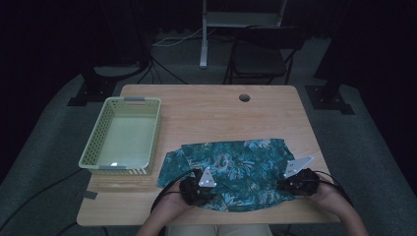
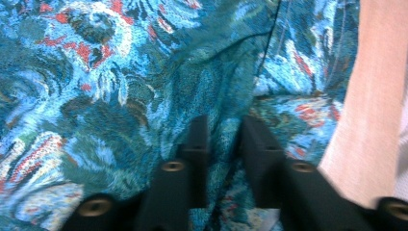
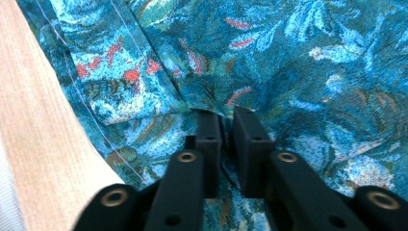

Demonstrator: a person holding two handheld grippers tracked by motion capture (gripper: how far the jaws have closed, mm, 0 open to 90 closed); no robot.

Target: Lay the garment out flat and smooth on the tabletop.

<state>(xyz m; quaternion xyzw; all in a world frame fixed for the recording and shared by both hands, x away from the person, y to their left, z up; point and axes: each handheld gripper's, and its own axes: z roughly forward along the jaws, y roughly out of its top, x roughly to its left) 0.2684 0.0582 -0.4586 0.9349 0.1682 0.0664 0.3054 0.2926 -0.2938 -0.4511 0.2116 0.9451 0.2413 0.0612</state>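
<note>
A teal floral garment (image 1: 236, 162) lies spread on the near half of the wooden table (image 1: 211, 113). My left gripper (image 1: 204, 192) sits on its near left part. In the left gripper view the left gripper (image 2: 223, 130) is shut on a raised fold of the garment (image 2: 144, 72). My right gripper (image 1: 287, 184) rests at the garment's near right edge. In the right gripper view its jaws stand close together, so the right gripper (image 3: 227, 120) pinches the garment (image 3: 298, 62) beside a stitched hem, with bare table (image 3: 38, 144) to the left.
A pale green plastic basket (image 1: 98, 132) stands at the table's left with nothing in it. A round cable hole (image 1: 244, 97) is near the far edge. A folding chair (image 1: 260, 54) and stand legs are beyond the table. Cables trail off the near left edge.
</note>
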